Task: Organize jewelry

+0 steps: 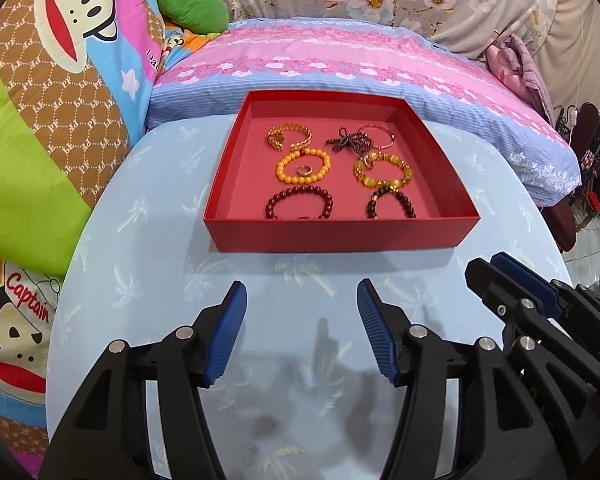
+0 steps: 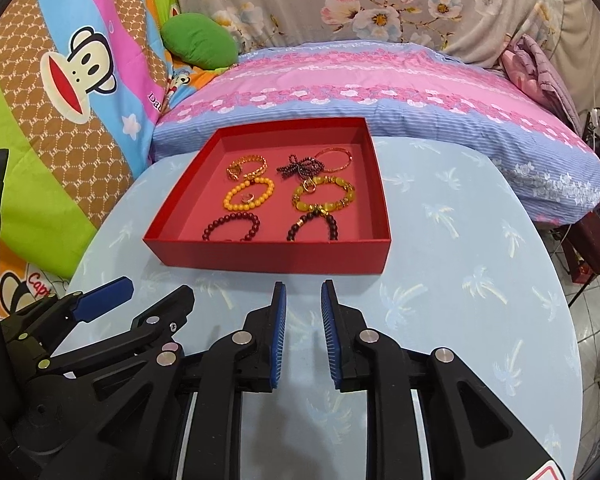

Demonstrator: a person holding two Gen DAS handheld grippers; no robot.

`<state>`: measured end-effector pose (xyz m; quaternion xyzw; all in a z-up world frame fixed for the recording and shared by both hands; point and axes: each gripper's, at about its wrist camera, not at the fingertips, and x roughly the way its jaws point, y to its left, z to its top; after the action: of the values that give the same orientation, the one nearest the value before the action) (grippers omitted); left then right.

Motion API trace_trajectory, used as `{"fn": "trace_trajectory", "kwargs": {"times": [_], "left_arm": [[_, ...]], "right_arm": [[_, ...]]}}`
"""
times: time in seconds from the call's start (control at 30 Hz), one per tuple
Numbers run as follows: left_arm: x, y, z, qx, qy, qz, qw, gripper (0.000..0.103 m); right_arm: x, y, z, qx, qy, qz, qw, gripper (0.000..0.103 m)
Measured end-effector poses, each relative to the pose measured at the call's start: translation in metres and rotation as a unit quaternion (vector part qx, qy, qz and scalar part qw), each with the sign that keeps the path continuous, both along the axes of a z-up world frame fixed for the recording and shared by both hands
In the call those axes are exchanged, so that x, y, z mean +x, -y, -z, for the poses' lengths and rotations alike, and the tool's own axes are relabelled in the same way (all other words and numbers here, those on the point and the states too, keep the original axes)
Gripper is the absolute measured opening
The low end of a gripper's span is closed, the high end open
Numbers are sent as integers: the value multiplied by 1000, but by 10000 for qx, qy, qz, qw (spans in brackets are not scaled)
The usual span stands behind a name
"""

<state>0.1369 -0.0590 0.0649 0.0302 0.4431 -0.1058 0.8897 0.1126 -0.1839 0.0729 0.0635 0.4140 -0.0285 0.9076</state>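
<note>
My left tongs point(image 1: 300, 320) stand wide apart and hold nothing; my right tongs point(image 2: 303, 332) are drawn narrow, a slim gap between the blue pads point(image 2: 279, 336), also holding nothing; both hover over the desk point(image 1: 140, 280), short of the red box point(image 1: 340, 236).

All the jewelry lies on the floor of that box, near the far edge of the desk by the bed point(image 1: 340, 52). At the back left is a gold chain bracelet point(image 1: 289, 137); beside it a dark beaded string tied in a bow point(image 1: 348, 142), touching a thin red bangle point(image 1: 380, 136). In the middle row an orange bead bracelet point(image 1: 303, 166) rings a small ring point(image 1: 302, 169); the yellow stone bracelet point(image 1: 382, 170) lies right of it, touching the black bead bracelet point(image 1: 390, 202) in front; a dark red bead bracelet point(image 1: 299, 202) sits front left.

I judge these light; the beaded ones are likely strung on elastic, so they will sag and swing when lifted, and round polished beads could roll out of a weak pinch; I would close across one side of the loop, pads straddling the strand. The chain should be limp and may slip through. The bangle looks stiff, and I would take it by its rim away from the bow. The small ring is the hardest to take hold of, needing nearly closed tongs. The box walls will crowd any approach to the front row.
</note>
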Motion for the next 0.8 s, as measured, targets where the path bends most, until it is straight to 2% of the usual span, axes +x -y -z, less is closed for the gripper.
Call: {"fn": "trace_trajectory", "kwargs": {"times": [0.43,0.7,0.8], "left_arm": [[-11,-8,14,97,-46,-183,9998,70],[-13,-14,18,177,-21,-353,9992,84],[-14,-16,20,200,-18,-417,9989,87]], "right_arm": [[-14,10,11,-64,-83,224,9997,49],[-20,18,14,-110,-41,404,9991,72],[-22,18,14,-189,-29,422,9989,77]]}}
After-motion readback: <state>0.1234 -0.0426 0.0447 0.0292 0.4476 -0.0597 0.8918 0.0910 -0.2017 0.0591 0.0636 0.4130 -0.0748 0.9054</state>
